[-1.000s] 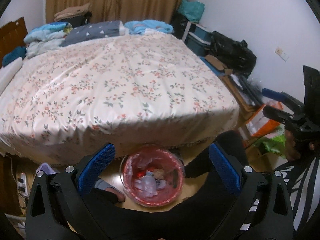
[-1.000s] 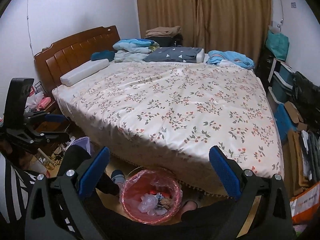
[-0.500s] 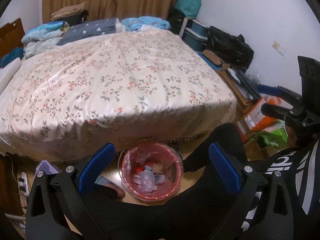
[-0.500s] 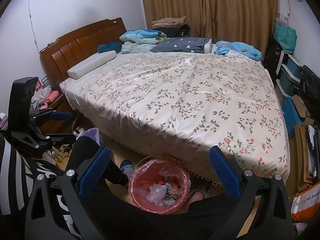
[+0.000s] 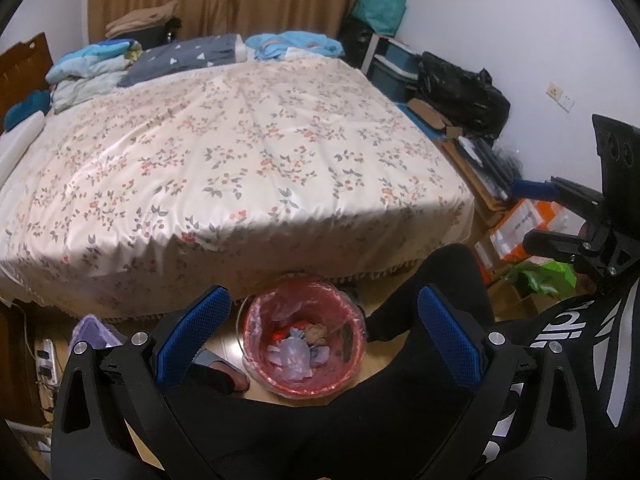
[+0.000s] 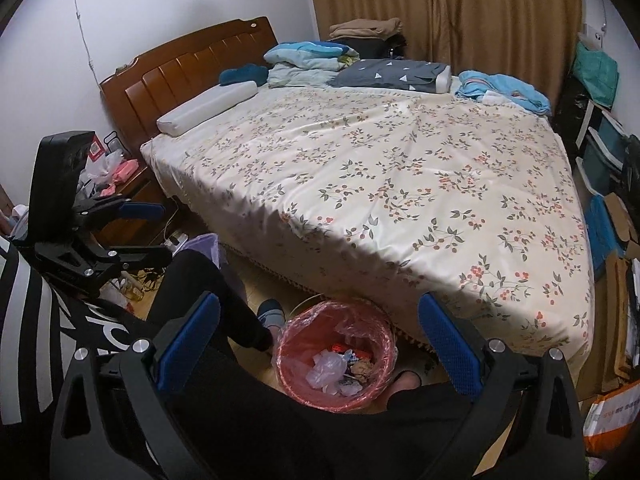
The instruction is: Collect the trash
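A round bin with a red plastic liner (image 5: 304, 342) (image 6: 335, 356) stands on the wooden floor at the foot of the bed, between the seated person's legs. Inside it lie crumpled clear plastic, wrappers and scraps. My left gripper (image 5: 322, 316) hangs above and in front of the bin, open, nothing between its blue pads. My right gripper (image 6: 318, 320) is likewise open and empty above the bin. Each gripper also shows from the side in the other's view: the right gripper (image 5: 536, 214) at the right edge, the left gripper (image 6: 152, 232) at the left edge.
A large bed with a floral cover (image 5: 232, 168) fills the middle, with folded clothes and pillows (image 6: 328, 64) at its far end. The person's black-trousered legs (image 5: 424, 300) flank the bin. Boxes and bags (image 5: 520, 224) crowd the right wall. A nightstand with clutter (image 6: 116, 176) stands left.
Both cameras have shifted slightly, and the bin sits a little more centred between the fingers. Both grippers stay open and empty.
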Tool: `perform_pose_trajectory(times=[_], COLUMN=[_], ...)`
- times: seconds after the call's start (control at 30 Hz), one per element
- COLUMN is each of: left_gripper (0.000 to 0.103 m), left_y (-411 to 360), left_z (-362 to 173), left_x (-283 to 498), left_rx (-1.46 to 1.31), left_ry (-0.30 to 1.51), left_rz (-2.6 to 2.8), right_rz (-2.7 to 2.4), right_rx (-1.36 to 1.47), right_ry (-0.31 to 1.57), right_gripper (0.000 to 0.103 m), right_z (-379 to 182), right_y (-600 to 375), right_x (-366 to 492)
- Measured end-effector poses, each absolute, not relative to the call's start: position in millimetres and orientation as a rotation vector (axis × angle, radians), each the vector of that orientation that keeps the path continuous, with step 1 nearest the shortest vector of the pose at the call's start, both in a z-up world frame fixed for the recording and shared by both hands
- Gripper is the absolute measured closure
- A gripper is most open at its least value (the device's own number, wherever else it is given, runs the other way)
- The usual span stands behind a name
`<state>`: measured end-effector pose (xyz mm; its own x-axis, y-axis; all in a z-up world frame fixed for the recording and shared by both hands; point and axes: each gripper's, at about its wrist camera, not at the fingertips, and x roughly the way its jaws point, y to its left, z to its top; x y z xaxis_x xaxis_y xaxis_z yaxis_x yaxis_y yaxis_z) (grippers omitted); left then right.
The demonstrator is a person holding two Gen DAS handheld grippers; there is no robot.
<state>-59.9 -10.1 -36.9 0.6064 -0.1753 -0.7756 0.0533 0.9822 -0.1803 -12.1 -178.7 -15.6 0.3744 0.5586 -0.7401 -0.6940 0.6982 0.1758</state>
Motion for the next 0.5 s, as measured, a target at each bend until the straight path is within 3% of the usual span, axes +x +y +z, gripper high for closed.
perform_pose_trajectory(times=[0.5], left_gripper=[0.006], left_y=[-10.7], left_z=[-38.7], left_x=[-59.8], left_rx=[-0.143], left_ry=[0.931], left_rz=[-0.135], right_rz=[0.822], right_rx=[-0.181], right_ry=[0.889], right_gripper=[0.005], right_z=[-17.5], right_y=[-176.2], right_x=[-14.5])
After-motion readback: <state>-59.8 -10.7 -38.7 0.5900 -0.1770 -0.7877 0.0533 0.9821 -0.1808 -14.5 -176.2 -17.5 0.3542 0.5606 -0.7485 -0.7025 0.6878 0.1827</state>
